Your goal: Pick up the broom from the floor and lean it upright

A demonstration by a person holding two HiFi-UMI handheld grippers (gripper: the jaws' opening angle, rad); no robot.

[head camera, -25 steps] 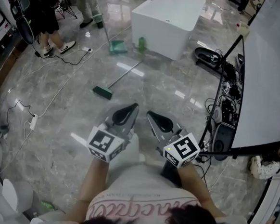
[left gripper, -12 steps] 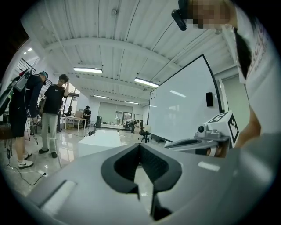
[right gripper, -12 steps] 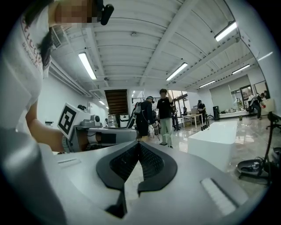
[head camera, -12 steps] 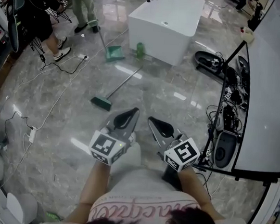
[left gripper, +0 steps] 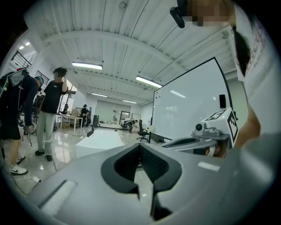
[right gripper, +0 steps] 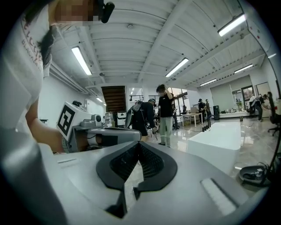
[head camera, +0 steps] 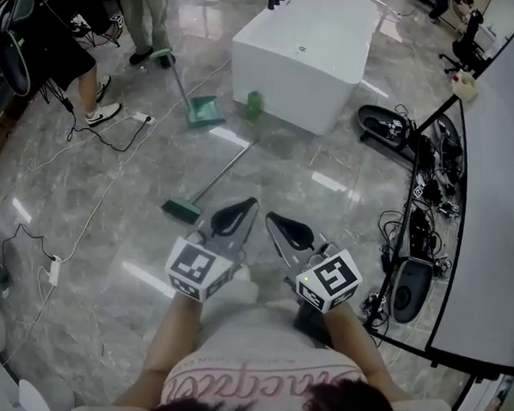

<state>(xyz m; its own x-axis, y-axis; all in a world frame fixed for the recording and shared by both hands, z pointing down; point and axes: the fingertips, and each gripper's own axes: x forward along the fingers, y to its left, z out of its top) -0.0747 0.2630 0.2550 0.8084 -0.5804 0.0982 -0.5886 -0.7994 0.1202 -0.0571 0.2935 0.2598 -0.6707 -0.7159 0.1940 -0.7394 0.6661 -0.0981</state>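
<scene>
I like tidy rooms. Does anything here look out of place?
Yes. The long-handled broom with a green head lies flat on the grey marble floor, out in the open, instead of standing upright.

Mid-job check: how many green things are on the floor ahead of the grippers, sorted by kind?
Broom, lying flat: 1
Long-handled dustpan: 1
Bottle: 1
Total: 3
</scene>
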